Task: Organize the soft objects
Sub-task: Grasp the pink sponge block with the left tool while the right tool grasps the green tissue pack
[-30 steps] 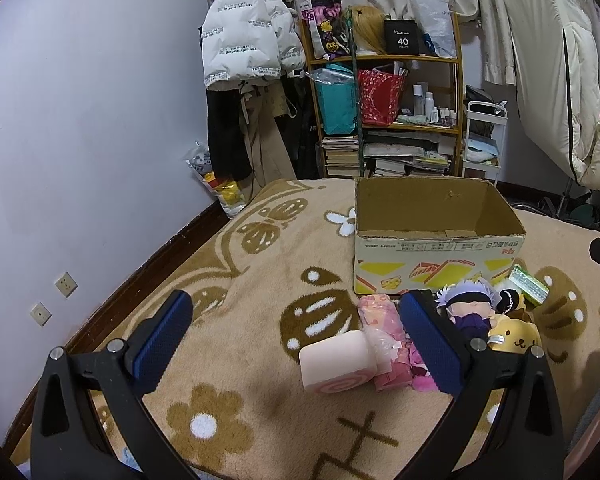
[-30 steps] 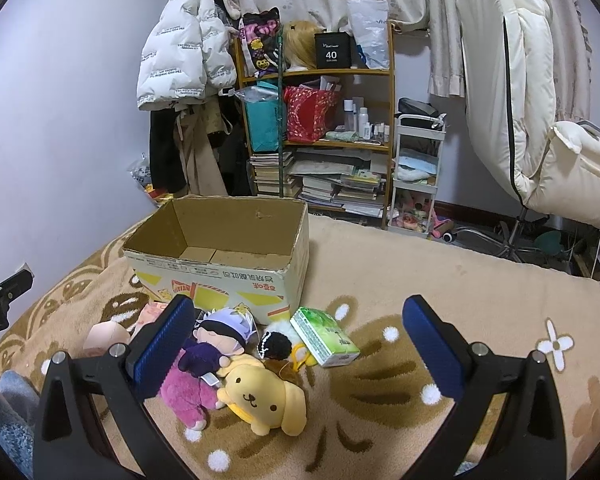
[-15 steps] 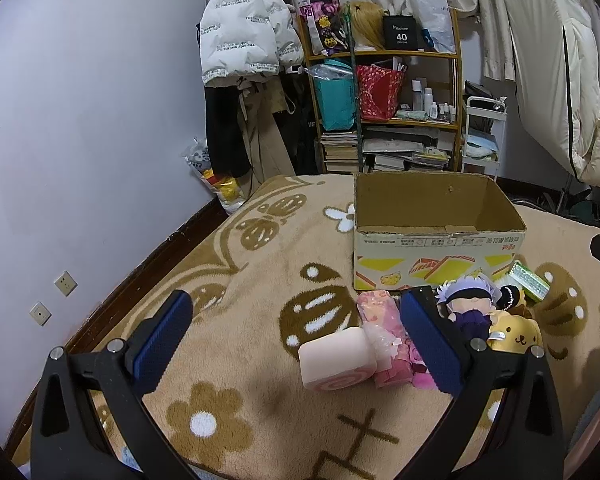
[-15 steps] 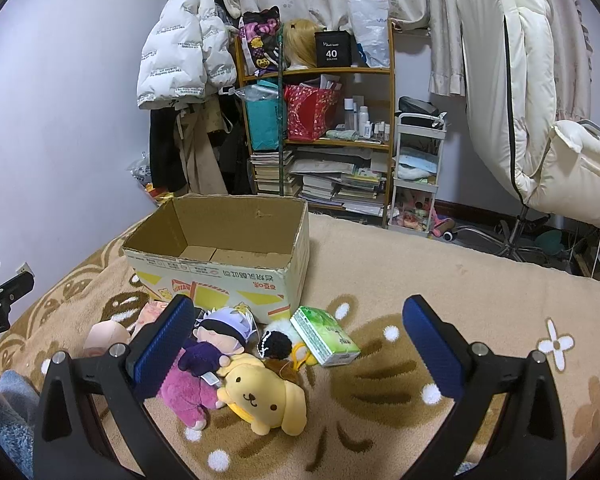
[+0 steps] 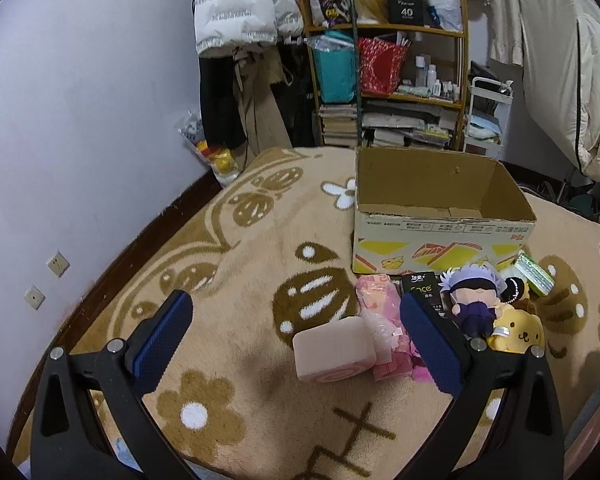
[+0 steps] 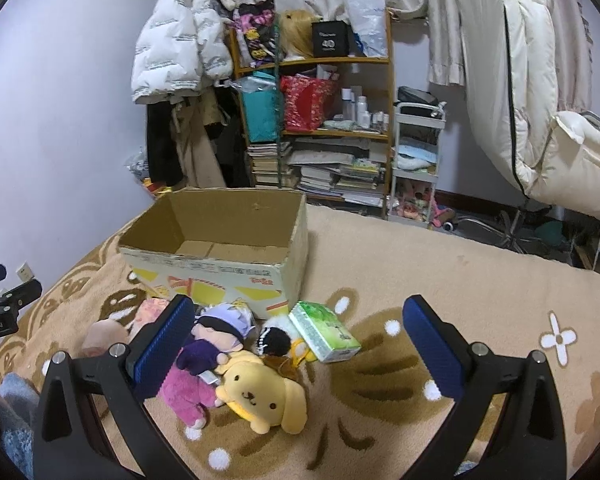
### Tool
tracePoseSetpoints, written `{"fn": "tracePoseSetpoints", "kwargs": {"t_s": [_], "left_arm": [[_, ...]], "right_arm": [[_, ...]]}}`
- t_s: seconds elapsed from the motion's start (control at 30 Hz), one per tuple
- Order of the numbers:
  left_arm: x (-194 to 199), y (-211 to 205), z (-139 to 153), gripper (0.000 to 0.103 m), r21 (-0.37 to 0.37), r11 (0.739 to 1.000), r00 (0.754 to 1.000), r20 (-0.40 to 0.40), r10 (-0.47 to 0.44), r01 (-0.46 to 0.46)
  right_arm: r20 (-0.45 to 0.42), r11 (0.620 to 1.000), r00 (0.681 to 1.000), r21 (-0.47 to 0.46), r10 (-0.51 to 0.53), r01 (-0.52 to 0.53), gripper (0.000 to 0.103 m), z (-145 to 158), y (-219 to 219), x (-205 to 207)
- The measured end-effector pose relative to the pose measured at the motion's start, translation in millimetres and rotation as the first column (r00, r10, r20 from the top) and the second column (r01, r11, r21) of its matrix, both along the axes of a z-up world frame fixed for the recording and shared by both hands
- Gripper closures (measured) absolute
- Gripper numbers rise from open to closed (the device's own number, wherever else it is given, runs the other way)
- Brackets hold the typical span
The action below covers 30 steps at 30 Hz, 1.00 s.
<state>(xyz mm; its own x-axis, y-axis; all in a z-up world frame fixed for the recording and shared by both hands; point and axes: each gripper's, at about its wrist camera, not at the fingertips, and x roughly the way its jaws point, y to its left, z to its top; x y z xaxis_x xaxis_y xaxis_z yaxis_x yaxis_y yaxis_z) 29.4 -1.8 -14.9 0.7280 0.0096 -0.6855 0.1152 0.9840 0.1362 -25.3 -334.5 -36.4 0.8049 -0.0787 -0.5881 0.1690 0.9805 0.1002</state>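
**Both hand-held grippers released, nothing yet picked up**

Our left hand-held gripper (image 5: pixel 296 328) hung with its jaws spread wide and empty above the carpet (image 5: pixel 228 264), the pink roll-shaped cushion (image 5: pixel 332 354) lying between its fingers but below them, touched by neither. Our right hand-held gripper (image 6: pixel 296 336) was likewise spread and held nothing; the yellow dog plush (image 6: pixel 266 398) and the purple-haired doll (image 6: pixel 216 336) lay between its fingers on the carpet.

We judged the task to be at its very start. The cardboard box (image 5: pixel 440 216) stood open just behind the heap, and what we could see of its floor was bare. The next move, as we read it, called for lowering one hand-held gripper over a single soft item, closing on its bulk and not on a loose limb, then lifting it over the box wall.

The left view showed us a black packet (image 5: pixel 422 290) and a pink wrapped bundle (image 5: pixel 380 320) between the cushion and the doll; the right view hid the packet behind its own finger. The right view in turn gave us the green tissue pack (image 6: pixel 324 332) whole, and a small black-and-white fluffy toy (image 6: pixel 274 338) beside it, which were crowded at the left view's edge.
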Motion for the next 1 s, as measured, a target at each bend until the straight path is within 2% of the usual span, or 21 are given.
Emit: {"fn": "tracePoseSetpoints", "kwargs": {"t_s": [0.2, 0.37, 0.7, 1.0], "left_arm": [[20.2, 4.1, -8.6, 0.001, -0.016, 0.999, 0.998, -0.053, 0.046, -0.047], [37.6, -1.3, -21.3, 0.001, -0.022, 0.999, 0.994, -0.100, 0.044, -0.047], [62.7, -12.9, -60.6, 0.001, 0.002, 1.000, 0.977, -0.209, 0.030, -0.030], [79.1, -16.2, -92.9, 0.001, -0.010, 1.000, 0.951, -0.310, 0.020, -0.024]], "right_arm": [[0.008, 0.996, 0.999, 0.072, -0.043, 0.042, 0.000, -2.8, -17.1, 15.2], [-0.022, 0.991, 0.998, 0.117, -0.063, 0.065, 0.000, -10.1, -32.1, 31.9], [-0.166, 0.966, 0.984, 0.239, -0.060, 0.099, 0.000, -51.3, -58.9, 77.2], [-0.268, 0.963, 0.963, 0.257, -0.011, 0.083, 0.000, -91.7, -58.9, 104.3]]}}
